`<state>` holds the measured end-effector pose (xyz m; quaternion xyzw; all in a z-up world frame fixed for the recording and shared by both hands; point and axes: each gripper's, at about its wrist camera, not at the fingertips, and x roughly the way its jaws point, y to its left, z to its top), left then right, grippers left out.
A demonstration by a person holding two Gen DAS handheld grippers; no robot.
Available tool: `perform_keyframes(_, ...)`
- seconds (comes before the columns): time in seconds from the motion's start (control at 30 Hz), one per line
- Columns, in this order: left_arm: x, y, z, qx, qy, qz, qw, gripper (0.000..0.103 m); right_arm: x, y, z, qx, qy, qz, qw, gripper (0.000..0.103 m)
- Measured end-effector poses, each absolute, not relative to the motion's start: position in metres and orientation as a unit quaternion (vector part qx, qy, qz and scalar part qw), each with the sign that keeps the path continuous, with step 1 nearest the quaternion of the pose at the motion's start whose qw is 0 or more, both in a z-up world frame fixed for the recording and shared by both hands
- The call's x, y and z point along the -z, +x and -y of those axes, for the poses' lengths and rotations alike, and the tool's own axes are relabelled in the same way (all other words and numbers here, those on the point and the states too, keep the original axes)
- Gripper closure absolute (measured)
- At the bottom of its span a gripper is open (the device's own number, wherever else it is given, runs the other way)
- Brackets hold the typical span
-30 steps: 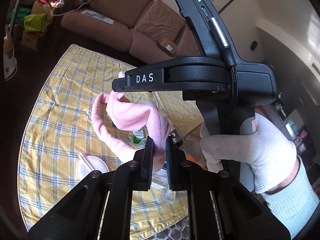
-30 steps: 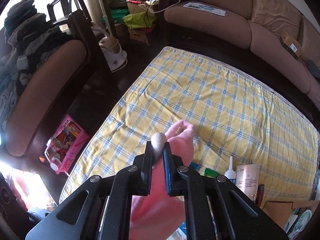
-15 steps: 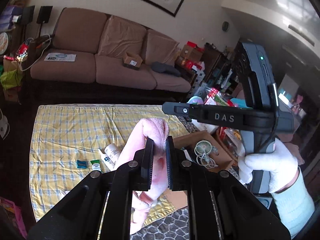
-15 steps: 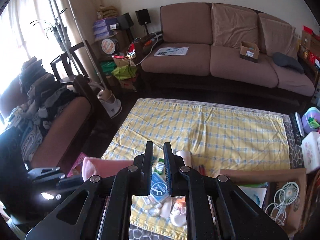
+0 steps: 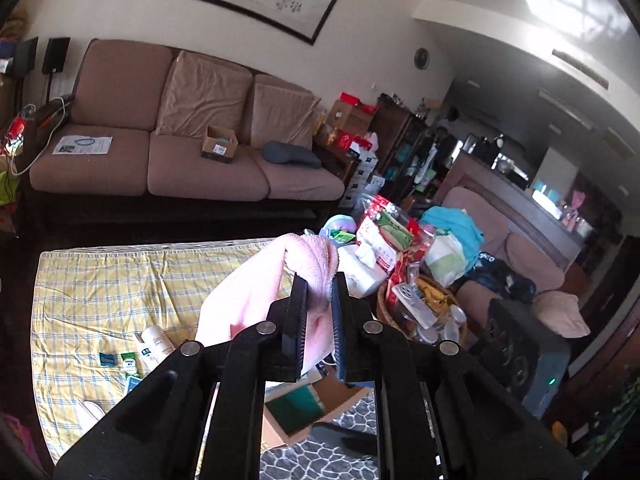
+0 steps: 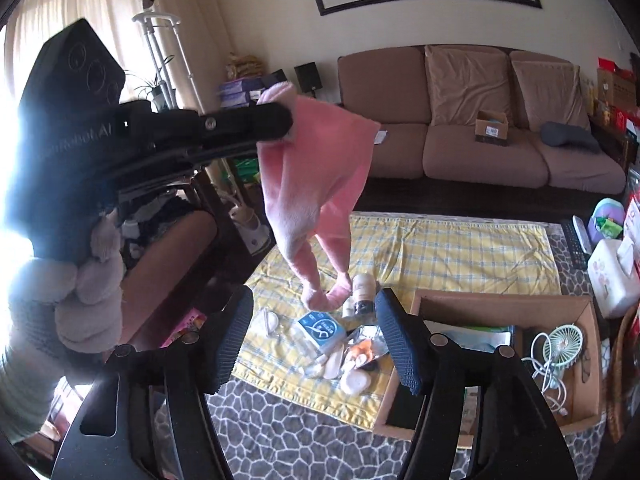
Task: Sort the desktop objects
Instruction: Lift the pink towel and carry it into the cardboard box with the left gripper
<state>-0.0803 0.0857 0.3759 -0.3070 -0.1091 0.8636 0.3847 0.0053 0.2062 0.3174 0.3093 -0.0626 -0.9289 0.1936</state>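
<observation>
From the left wrist view, the left gripper [image 5: 319, 312] is clamped tight on a bunched fold of the pink towel [image 5: 256, 296], which spills out over the fingertips and hangs down to one side, in the air above the yellow checked cloth [image 5: 100, 280] that covers the tabletop; the small bottles and sachets [image 5: 154, 346] lie on the cloth below the towel, and a cardboard box [image 5: 296, 408] sits just off the cloth's near edge. The towel looks light, fluffy and wholly limp, so I judge a pinch on one gathered corner holds it safely but leaves the rest to swing and drag. From the right wrist view, the left gripper [image 6: 276, 120] appears from the side, held by a gloved hand [image 6: 76, 308], with the towel draping down in two long tails whose ends dangle close above the clutter on the cloth. The right gripper [image 6: 316, 332] has just been opening; its jaws stand well apart with nothing between them. A second hold is best taken, in my judgement, on a hanging tail or the free upper corner, since soft pile will not slip and cannot be harmed by squeezing
</observation>
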Motion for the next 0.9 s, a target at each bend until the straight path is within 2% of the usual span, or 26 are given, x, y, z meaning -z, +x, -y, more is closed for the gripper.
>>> perform_keyframes(0.17, -0.392, -0.063, -0.111, -0.858, -0.304, 0.101, 0.401, 0.092, -0.299, 0.006, -0.209, 0.932, 0.294, 0.096, 0.189, 0.038)
perform_keyframes(0.2, -0.394, -0.06, -0.116, -0.856, -0.305, 0.103, 0.405, 0.092, -0.297, 0.005, -0.212, 0.932, 0.293, 0.1, 0.187, 0.046)
perform_keyframes(0.23, -0.395, -0.058, -0.119, -0.853, -0.306, 0.105, 0.409, 0.092, -0.295, 0.005, -0.217, 0.931, 0.292, 0.111, 0.189, 0.071)
perform_keyframes(0.27, -0.397, -0.057, -0.125, -0.852, -0.306, 0.105, 0.412, 0.092, -0.294, 0.004, -0.225, 0.929, 0.294, 0.122, 0.187, 0.085)
perform_keyframes(0.3, -0.397, -0.056, -0.129, -0.851, -0.306, 0.103, 0.414, 0.092, -0.293, 0.004, -0.235, 0.929, 0.296, 0.132, 0.178, 0.092)
perform_keyframes(0.5, -0.378, -0.061, -0.16, -0.844, -0.319, 0.097, 0.42, 0.092, -0.3, 0.016, -0.313, 0.941, 0.292, 0.139, 0.103, 0.09)
perform_keyframes(0.7, -0.315, -0.09, -0.209, -0.817, -0.375, 0.103, 0.426, 0.092, -0.302, 0.019, -0.383, 0.942, 0.31, 0.122, 0.034, 0.09)
perform_keyframes(0.9, -0.251, -0.111, -0.27, -0.791, -0.427, 0.091, 0.428, 0.092, -0.279, 0.01, -0.431, 0.935, 0.336, 0.11, -0.006, 0.09)
